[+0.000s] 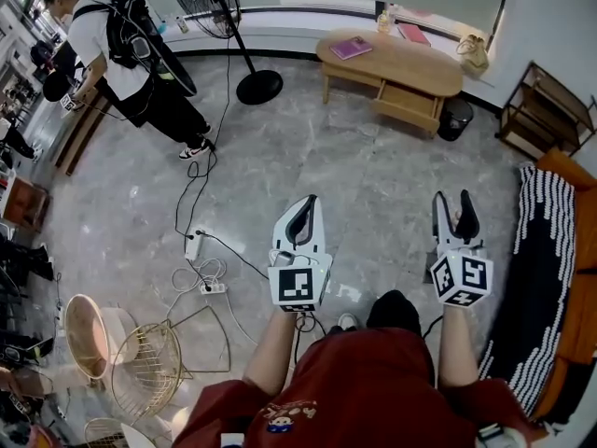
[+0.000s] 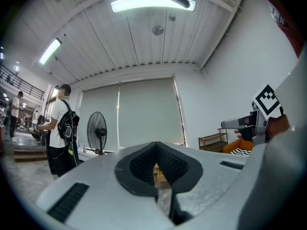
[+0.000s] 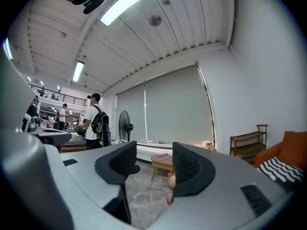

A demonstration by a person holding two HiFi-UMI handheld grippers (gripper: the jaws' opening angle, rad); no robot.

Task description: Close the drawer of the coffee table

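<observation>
Aimed level at the far bench (image 1: 410, 59) and its open drawer (image 1: 408, 110), the left claw (image 1: 308, 203) is pressed together, empty, the right claw (image 1: 453, 203) spread, likely readying a push.

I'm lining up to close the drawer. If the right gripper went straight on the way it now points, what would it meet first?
Most likely the coffee table, framed between the right gripper's parted jaws; nothing shows in the way before it, though depth is hard to judge.
</observation>
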